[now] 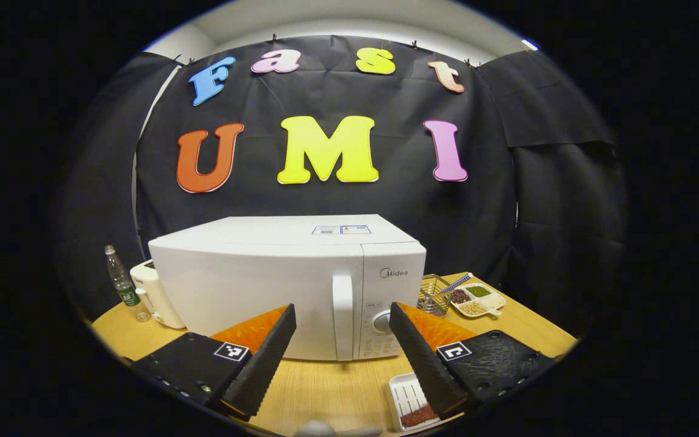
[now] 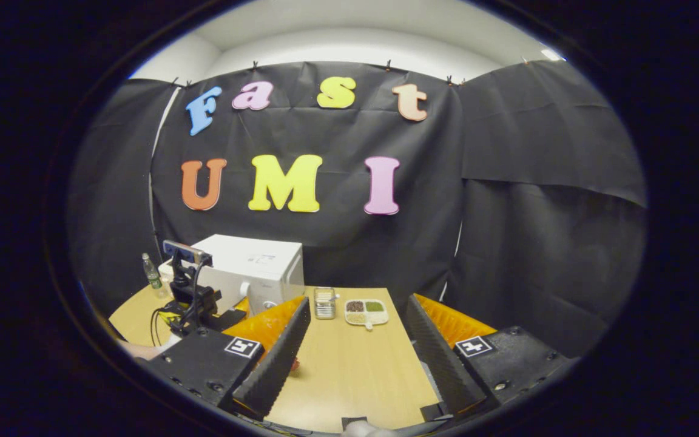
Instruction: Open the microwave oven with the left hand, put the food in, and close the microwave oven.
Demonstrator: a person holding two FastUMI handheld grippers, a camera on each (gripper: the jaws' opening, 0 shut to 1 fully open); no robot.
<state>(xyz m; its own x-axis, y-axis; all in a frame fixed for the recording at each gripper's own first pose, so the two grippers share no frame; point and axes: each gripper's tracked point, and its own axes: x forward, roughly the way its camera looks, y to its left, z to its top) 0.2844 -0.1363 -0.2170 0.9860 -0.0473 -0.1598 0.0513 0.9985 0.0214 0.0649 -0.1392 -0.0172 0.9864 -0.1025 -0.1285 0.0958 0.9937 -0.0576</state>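
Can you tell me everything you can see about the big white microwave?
The microwave is a white, smooth, boxy oven standing upright on the wooden table. Its wide door is shut, with a tall white handle at the door's right edge. Right of that is a control panel with a round knob and small buttons below. Stickers sit on its flat top. A white toaster stands close beside its left side. The left gripper is open in front of the handle, not touching it.

Plain white box-shaped microwave oven (image 1: 276, 285) with white door handle (image 1: 343, 315), pale wooden table (image 1: 337, 388), white plastic tray of reddish-brown food (image 1: 411, 405), white divided dish (image 1: 478, 299) holding green, dark red and beige grains, clear green-labelled bottle (image 1: 122, 283), cream toaster (image 1: 155, 294)
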